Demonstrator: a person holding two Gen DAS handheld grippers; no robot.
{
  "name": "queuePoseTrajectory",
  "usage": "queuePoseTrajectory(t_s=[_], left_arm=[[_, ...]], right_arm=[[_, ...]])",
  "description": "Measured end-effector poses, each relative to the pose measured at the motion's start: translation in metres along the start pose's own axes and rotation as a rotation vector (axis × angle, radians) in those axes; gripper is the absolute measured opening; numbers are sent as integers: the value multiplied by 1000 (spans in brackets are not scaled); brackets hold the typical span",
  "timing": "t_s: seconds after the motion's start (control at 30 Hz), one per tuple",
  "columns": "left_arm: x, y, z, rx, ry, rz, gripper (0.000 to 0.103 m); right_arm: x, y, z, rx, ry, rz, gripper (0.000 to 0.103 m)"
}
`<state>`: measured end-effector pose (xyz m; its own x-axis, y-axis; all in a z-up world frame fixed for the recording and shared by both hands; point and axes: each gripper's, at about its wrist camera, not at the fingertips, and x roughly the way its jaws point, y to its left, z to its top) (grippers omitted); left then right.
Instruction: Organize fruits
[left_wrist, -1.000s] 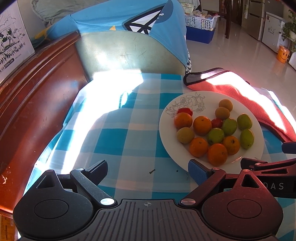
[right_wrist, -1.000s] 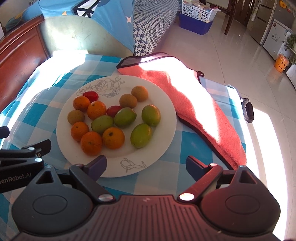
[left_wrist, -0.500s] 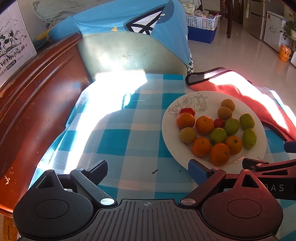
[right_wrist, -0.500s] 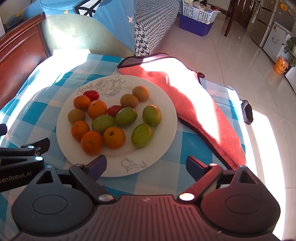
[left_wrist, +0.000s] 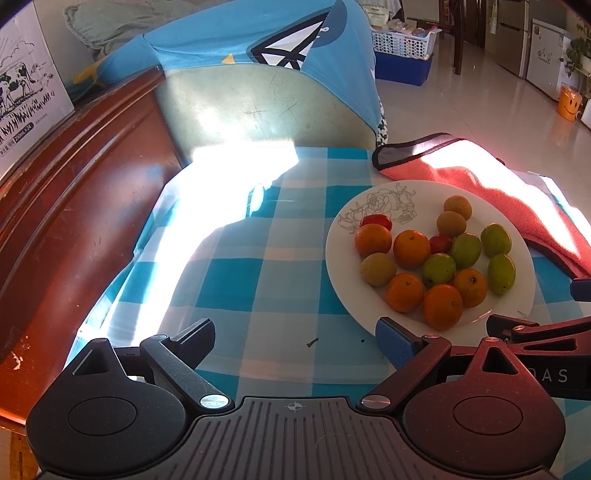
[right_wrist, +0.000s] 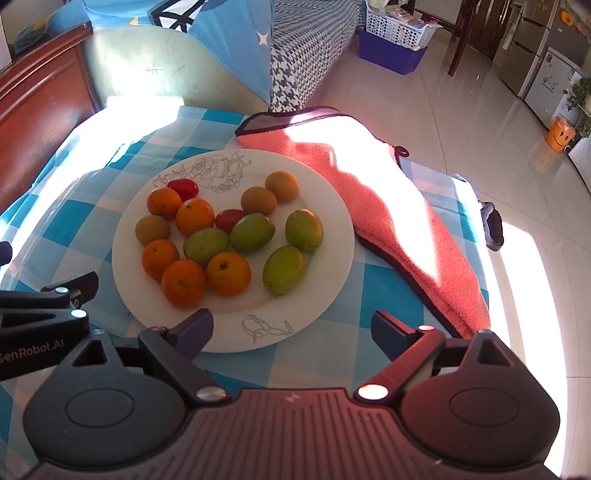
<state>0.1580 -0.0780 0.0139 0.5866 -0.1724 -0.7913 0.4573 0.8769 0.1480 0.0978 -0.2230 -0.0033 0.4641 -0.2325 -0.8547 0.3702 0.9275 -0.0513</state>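
A white plate (right_wrist: 332, 266) with line drawings sits on the blue checked tablecloth (left_wrist: 240, 280); it also shows in the left wrist view (left_wrist: 343, 280). On it lie several oranges (right_wrist: 225, 273), several green fruits (right_wrist: 284, 269), brownish round fruits (right_wrist: 258, 200) and two red tomatoes (right_wrist: 183, 187). My right gripper (right_wrist: 291, 330) is open and empty, just short of the plate's near rim. My left gripper (left_wrist: 295, 341) is open and empty over the cloth, left of the plate.
A coral towel (right_wrist: 388, 206) lies right of the plate, along the table edge. A dark wooden headboard (left_wrist: 55, 221) runs along the left. A chair back with a blue cloth (left_wrist: 258, 74) stands behind the table. The tiled floor (right_wrist: 461, 110) is to the right.
Both grippers have drifted slightly; the plate sits a little further right in the left view. Nothing was grasped or released.
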Motion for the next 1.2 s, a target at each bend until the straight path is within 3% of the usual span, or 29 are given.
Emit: queuePoseTrajectory(t_s=[0.53, 1.2], left_arm=[[-16, 7, -21, 26, -14, 27, 95], [-42, 36, -92, -32, 48, 54, 95]], right_arm=[[-8, 12, -14, -39, -11, 7, 92], [-27, 48, -86, -80, -44, 73, 92]])
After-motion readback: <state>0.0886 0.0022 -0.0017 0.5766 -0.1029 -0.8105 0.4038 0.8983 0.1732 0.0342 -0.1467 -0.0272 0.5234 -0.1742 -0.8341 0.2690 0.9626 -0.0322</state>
